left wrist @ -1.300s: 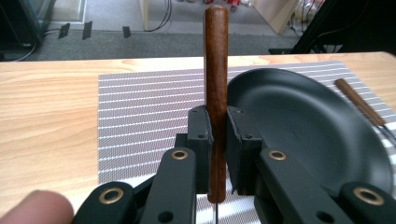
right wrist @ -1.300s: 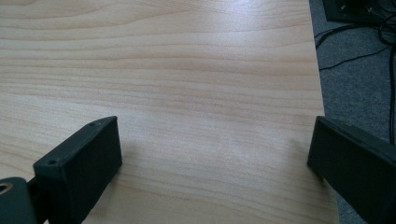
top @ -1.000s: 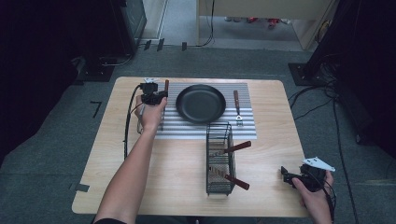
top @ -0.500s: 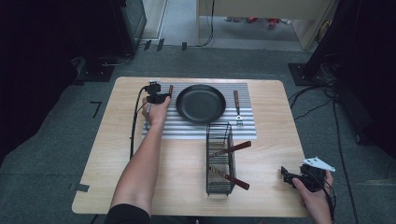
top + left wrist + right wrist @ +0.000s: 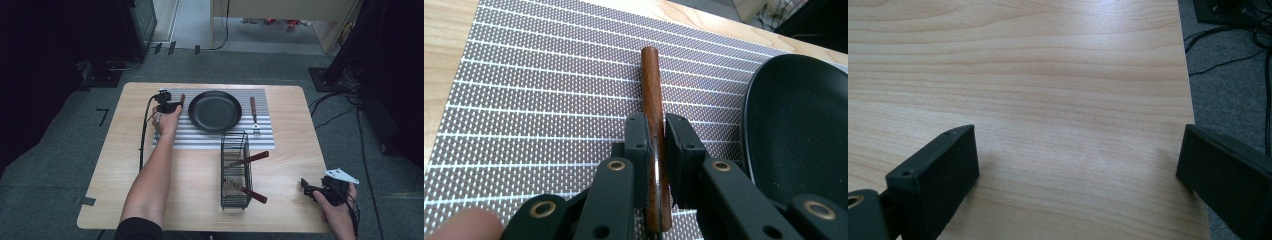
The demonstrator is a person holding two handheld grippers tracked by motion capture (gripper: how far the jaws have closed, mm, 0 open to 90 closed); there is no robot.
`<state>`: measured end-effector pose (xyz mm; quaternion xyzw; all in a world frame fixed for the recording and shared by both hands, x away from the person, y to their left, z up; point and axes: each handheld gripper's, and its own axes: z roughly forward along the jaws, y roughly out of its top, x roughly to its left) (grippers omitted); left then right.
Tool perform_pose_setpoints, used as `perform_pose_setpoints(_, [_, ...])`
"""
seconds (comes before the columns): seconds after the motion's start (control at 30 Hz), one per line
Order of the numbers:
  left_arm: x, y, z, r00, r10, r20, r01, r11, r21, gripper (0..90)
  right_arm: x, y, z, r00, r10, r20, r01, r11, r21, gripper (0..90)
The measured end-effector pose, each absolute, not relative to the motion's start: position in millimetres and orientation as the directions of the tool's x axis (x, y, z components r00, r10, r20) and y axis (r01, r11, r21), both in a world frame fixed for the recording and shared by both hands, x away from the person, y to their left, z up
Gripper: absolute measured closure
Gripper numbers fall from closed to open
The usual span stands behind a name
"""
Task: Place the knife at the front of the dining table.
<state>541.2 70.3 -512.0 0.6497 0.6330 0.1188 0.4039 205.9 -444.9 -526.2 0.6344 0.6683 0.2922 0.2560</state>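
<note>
Lowered since earlier frame, left gripper now sits w/ jaws clamped on brown wooden handle, which lies on striped mat beside black pan. Right gripper rests wide open, nothing btw jaws.

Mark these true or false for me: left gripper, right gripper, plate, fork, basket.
1. The left gripper is shut on a wooden handle. True.
2. The right gripper holds a spoon. False: its jaws are open over bare table.
3. The plate has food on it. False: it is empty.
4. A fork lies right of the plate on the mat. True.
5. The basket is empty. False: two wooden-handled utensils sit in it.
</note>
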Motion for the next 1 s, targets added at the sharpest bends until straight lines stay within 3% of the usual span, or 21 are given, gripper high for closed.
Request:
perform_pose_setpoints(0.2, [541.3, 75.2, -512.2, 0.165, 0.909, -0.383, 0.735, 0.146, 0.662, 78.1, 206.0, -445.0, -526.2, -0.064, 0.998, 0.03, 0.698, 0.023, 0.716, 2.7])
perform_pose_setpoints(0.33, [540.2, 76.3, -511.1, 0.17, 0.915, -0.366, 0.733, 0.131, 0.668, 69.7, 206.0, -445.0, -526.2, -0.064, 0.997, 0.031, 0.698, 0.023, 0.716, 2.6])
perform_pose_setpoints(0.53, [538.0, 76.3, -504.3, 0.158, 0.938, -0.308, 0.75, 0.089, 0.656, 66.1, 206.0, -445.0, -526.2, -0.064, 0.998, 0.03, 0.698, 0.023, 0.716, 2.6])
perform_pose_setpoints(0.93, [533.8, 84.1, -493.9, 0.178, 0.934, -0.311, 0.736, 0.083, 0.672, 76.4, 206.0, -444.9, -526.2, -0.064, 0.998, 0.03, 0.698, 0.023, 0.715, 2.7])
perform_pose_setpoints(1.0, [531.9, 84.7, -493.4, 0.195, 0.914, -0.355, 0.739, 0.101, 0.666, 78.2, 206.0, -444.9, -526.2, -0.064, 0.998, 0.03, 0.698, 0.023, 0.715, 2.6])
